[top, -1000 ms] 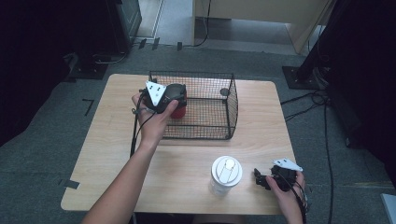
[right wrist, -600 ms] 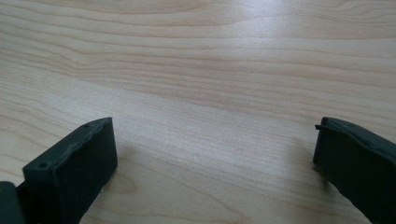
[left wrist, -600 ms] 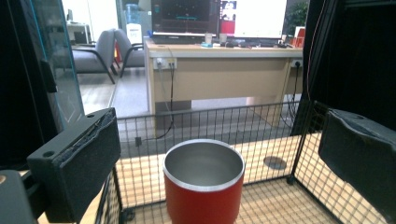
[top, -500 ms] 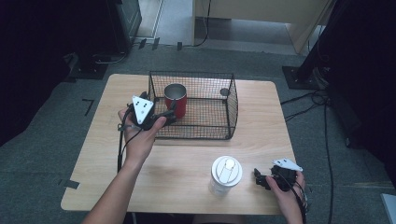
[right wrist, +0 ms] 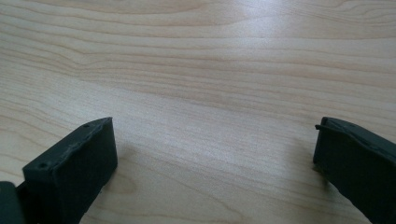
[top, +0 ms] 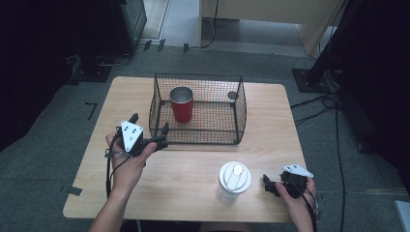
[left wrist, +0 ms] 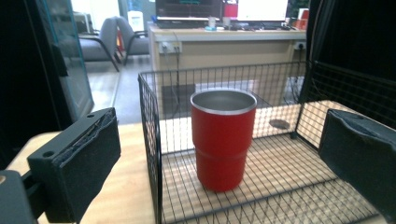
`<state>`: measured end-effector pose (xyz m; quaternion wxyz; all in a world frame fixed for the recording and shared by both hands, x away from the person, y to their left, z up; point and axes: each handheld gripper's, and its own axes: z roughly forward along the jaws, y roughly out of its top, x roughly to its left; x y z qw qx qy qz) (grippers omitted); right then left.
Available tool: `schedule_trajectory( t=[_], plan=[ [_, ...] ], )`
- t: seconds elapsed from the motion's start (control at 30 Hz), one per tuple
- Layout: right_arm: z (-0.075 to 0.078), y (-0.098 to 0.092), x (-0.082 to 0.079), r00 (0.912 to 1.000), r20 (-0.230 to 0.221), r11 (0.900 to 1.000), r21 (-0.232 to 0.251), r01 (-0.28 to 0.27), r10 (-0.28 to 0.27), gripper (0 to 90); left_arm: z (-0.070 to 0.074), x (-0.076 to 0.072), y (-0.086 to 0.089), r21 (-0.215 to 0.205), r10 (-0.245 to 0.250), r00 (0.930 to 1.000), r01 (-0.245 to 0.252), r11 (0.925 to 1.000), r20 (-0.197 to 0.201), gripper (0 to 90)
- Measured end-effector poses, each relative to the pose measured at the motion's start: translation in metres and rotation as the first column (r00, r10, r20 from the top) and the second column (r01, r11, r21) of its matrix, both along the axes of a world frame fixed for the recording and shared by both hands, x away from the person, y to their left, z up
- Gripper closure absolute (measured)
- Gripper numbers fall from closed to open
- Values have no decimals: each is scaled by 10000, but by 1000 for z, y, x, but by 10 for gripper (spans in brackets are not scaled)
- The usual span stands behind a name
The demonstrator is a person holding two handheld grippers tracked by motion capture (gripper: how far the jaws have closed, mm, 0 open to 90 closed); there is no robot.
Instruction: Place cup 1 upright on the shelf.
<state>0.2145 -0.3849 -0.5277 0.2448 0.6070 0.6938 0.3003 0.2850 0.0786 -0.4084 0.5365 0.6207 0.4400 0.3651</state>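
Note:
A red metal cup stands upright inside the black wire basket, near its left wall. In the left gripper view the red cup sits behind the basket's mesh. My left gripper hovers just outside the basket's front left corner, open and holding nothing; in its own view the left gripper has its jaws spread wide on either side of the cup. My right gripper rests low at the table's front right, open, and in its own view the right gripper faces bare wood.
A white lidded cup stands near the front edge, just left of the right gripper. A small dark disc lies at the basket's back right. The wooden table is bare between basket and front edge. Cables and stands lie on the floor around.
The left gripper was at the red cup by the basket's left wall. It has let go and pulled back toward the front left; the cup stands in the basket. The right gripper stayed still.

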Motion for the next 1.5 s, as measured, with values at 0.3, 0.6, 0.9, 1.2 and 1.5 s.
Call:
schedule_trajectory(
  t=[0.3,0.6,0.9,1.2,1.5],
  plan=[
    [0,0,0,10000,14,10000,-11,-11,11,0,-28,-22,20,333,439,9984,-427,9985,-366,0],
    [0,0,0,10000,16,10000,-11,-12,12,0,-53,-33,38,539,720,9933,-673,9963,-909,0],
    [0,0,0,10000,18,10000,-13,-12,12,0,-77,-39,57,1040,1062,9861,-931,9902,-1279,0],
    [0,0,0,10000,16,10000,-11,-10,10,0,-95,-40,83,900,1070,9705,-893,9919,-2159,0],
    [0,0,0,10000,22,10000,-13,34,-34,0,-105,-45,99,763,982,9480,-786,9940,-3026,0]
  ],
)
